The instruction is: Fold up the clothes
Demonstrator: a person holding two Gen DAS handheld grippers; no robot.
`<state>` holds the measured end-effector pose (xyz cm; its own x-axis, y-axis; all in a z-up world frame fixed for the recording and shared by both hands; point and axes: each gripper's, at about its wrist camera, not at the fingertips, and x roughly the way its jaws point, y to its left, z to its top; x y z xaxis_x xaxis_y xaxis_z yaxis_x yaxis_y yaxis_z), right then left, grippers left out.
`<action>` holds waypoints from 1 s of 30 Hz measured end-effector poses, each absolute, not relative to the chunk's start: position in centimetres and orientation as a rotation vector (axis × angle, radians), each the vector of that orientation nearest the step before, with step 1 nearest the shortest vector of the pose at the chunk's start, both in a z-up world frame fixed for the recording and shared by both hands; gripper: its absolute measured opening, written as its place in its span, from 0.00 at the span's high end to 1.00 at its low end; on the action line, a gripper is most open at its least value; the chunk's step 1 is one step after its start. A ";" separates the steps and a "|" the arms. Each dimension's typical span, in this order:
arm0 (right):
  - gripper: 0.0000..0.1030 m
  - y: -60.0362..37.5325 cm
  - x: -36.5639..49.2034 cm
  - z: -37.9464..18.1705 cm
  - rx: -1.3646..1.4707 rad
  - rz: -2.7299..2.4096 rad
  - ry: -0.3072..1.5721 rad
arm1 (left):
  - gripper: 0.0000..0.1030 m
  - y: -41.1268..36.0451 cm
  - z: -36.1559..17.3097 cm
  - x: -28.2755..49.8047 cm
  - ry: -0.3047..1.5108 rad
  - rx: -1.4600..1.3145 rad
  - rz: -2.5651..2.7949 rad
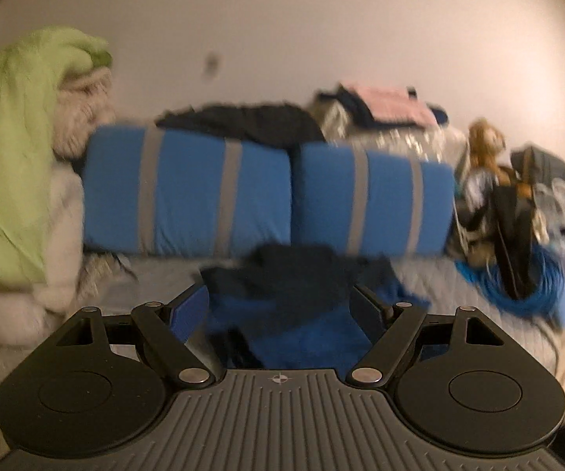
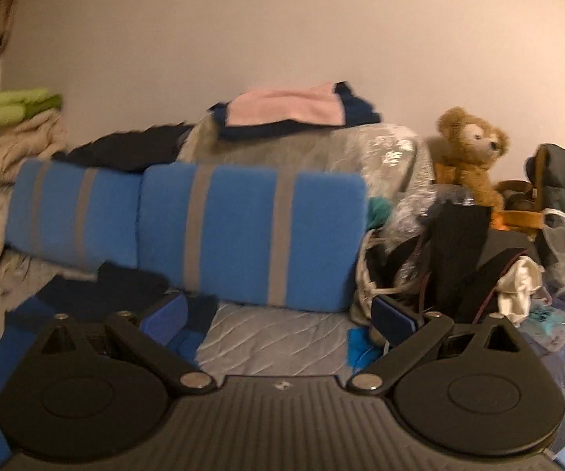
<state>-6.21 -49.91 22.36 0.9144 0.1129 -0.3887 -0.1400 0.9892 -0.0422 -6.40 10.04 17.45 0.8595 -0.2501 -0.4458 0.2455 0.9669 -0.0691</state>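
We are working over a bed (image 2: 274,337), reaching for clothes to fold. In the left wrist view, our left hand-held gripper (image 1: 282,302) is hanging with its jaws spread wide over a crumpled garment (image 1: 298,306) of dark navy and bright blue cloth, which is lying on the near part of the bed in front of two blue pillows (image 1: 266,196) with grey stripes. The cloth is showing between the jaws, but the picture is blurred and we cannot tell whether the pads are touching it; nothing is being pinched.

In the right wrist view, our right hand-held gripper (image 2: 282,314) is also standing wide, with only bare grey quilted bedding between its jaws. The same garment is lying to its left. Far behind the pillows a pink and navy stack (image 2: 294,114) is resting on a wrapped bundle, and a teddy bear (image 2: 470,153) is sitting to the right amid bags.

We judge that we are at the start of a fold: the garment is still bunched and not yet spread flat. The next move is calling for both grippers to close on separate edges of the cloth, lift it, and lay it out flat on the open bedding.
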 end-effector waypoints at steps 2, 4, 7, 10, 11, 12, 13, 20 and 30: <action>0.00 -48.7 -6.9 21.0 -0.093 0.145 0.396 | 0.23 9.6 15.6 -7.5 0.458 0.006 -0.257; 0.00 -47.4 -7.7 19.5 -0.103 0.164 0.393 | 0.23 9.4 13.9 -8.4 0.448 0.011 -0.253; 0.00 -45.9 -8.9 17.2 -0.091 0.230 0.374 | 0.23 9.7 11.8 -9.3 0.447 -0.005 -0.245; 0.00 -44.4 -9.4 15.1 -0.112 0.270 0.376 | 0.23 10.7 10.7 -9.4 0.453 -0.082 -0.252; 0.00 -43.9 -9.6 14.5 -0.119 0.284 0.377 | 0.23 11.2 10.3 -9.4 0.451 -0.110 -0.264; 0.00 -43.4 -9.7 13.8 -0.122 0.298 0.377 | 0.23 11.8 9.9 -9.5 0.449 -0.144 -0.277; 0.00 -43.2 -9.8 13.4 -0.108 0.313 0.377 | 0.23 12.3 9.4 -9.7 0.447 -0.177 -0.290; 0.00 -41.3 -9.9 10.1 -0.010 0.408 0.440 | 0.24 15.8 4.4 -9.3 0.523 -0.373 -0.257; 0.00 -37.2 -8.1 8.2 0.016 0.516 0.533 | 0.24 17.8 0.4 -11.4 0.543 -0.591 -0.198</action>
